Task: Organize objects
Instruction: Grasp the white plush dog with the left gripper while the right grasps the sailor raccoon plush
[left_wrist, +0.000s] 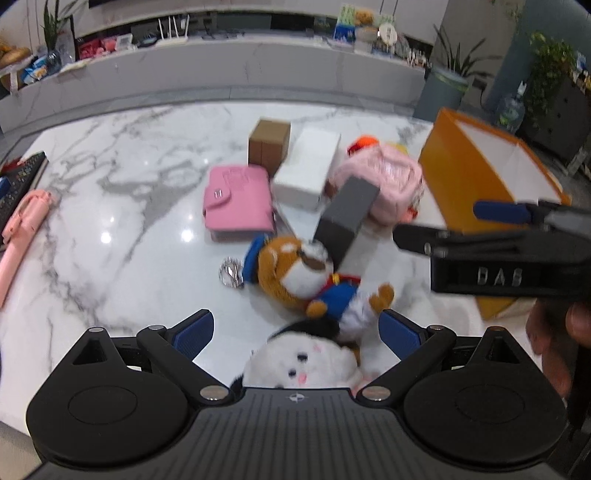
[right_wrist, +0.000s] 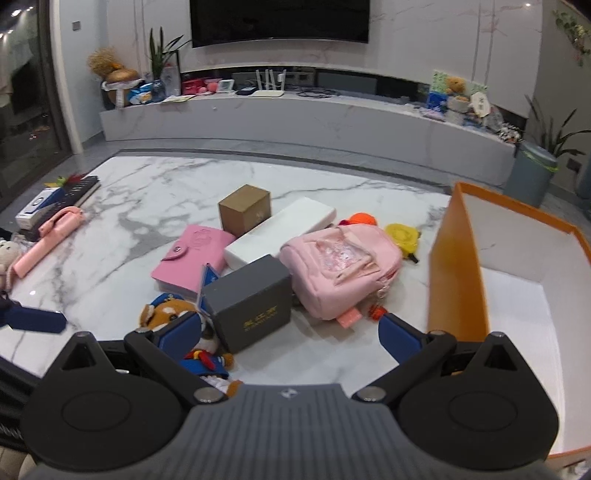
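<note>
White plush (left_wrist: 306, 363) between left tool (left_wrist: 295, 328) fingers — untouched

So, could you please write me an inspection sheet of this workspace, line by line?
Surface: white marble table, glossy, with light reflections.
Job's things: grey box, brown box, white box, pink wallet, pink backpack, dog plush, white plush lie loose; orange box is open with nothing seen inside.
Clutter: pink stick and keyboard at the table's left edge.
Grippers: left gripper open above the plush toys; right gripper open, holding nothing.
Cables: some on the TV shelf.
Surroundings: television, plants, grey bin.
</note>
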